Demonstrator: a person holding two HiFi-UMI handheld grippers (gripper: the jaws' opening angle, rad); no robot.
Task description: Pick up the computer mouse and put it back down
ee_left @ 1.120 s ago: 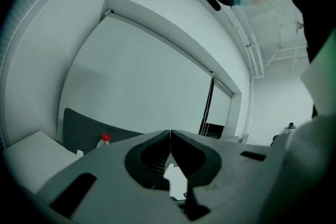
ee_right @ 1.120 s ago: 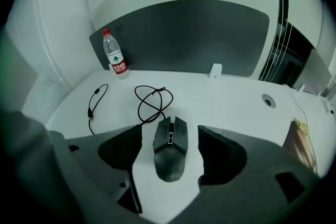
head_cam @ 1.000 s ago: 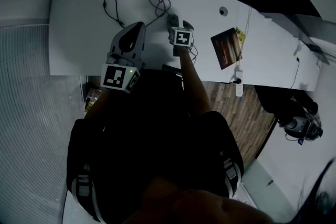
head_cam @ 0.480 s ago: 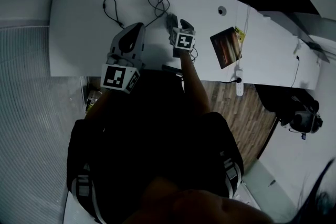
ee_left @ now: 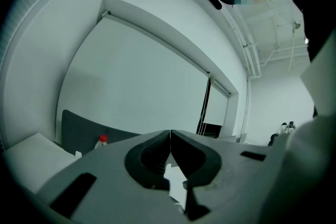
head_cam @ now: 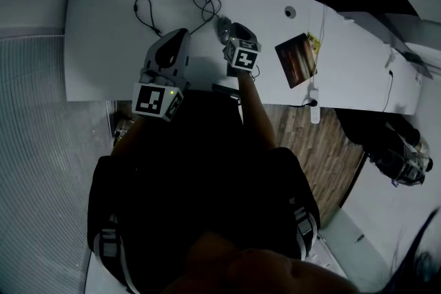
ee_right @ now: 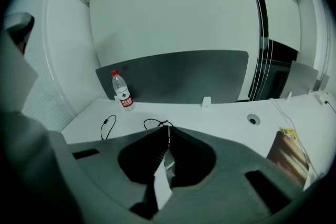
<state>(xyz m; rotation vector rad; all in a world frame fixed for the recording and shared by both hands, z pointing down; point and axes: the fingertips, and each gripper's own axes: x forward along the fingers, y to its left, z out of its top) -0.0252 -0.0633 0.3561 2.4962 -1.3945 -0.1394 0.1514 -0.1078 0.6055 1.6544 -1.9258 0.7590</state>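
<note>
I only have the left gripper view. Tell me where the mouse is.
Observer: In the head view the mouse lies on the white desk, just left of the right gripper.
Operator: Report that gripper's jaws.
Observer: They have just been closing; the tips meet with nothing between them.
Operator: Say what else is near the mouse.
Observer: A black cable loops on the desk just beyond it.
</note>
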